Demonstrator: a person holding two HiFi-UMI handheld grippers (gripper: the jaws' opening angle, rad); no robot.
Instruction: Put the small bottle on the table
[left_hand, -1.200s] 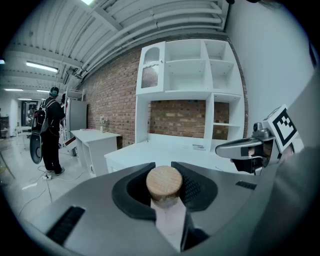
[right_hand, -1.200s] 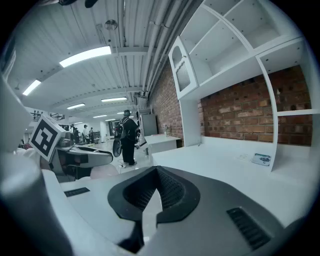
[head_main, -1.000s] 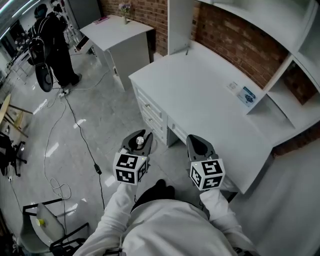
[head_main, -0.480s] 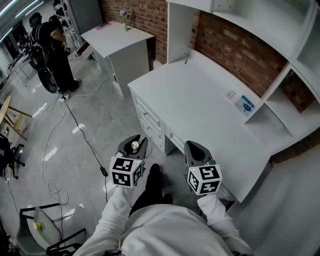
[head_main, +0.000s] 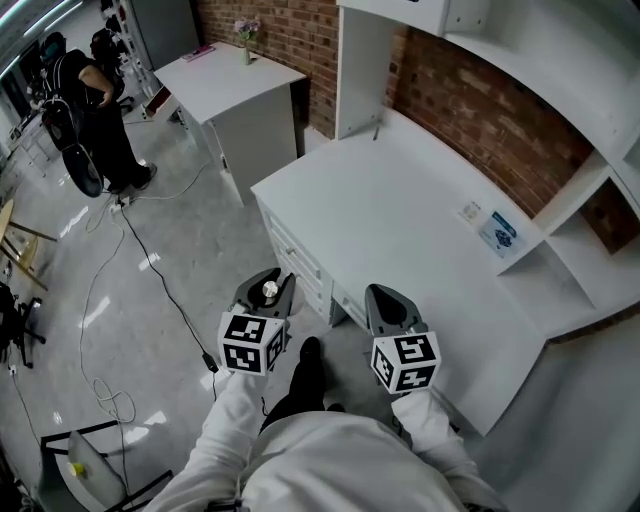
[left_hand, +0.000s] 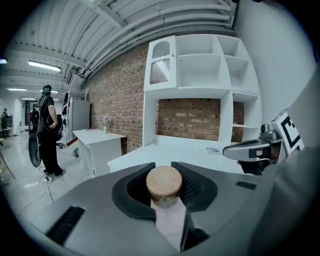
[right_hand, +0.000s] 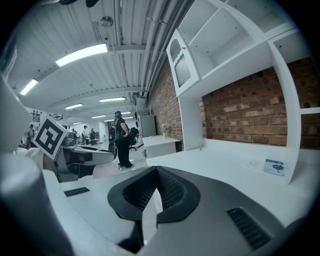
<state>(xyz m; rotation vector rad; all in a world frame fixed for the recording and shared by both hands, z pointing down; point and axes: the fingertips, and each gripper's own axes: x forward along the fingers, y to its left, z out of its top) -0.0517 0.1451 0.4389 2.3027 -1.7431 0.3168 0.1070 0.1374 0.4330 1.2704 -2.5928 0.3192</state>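
Though tiny overhead, cork-topped small bottle (left_hand: 164, 183) large within left tool (left_hand: 163, 164).

The right hand-held gripper (right_hand: 156, 171), jaws together and empty, faces the white table (right_hand: 215, 160).

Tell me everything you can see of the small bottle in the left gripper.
The small bottle has a round, light tan stopper that looks like cork, and a pale pinkish body, seen only as a strip below it. It stands upright, stopper on top, clamped on both sides between the dark ribbed pads of the left hand-held gripper. It is held in the air in front of the white desk, not yet on it. Its base and any label are hidden.
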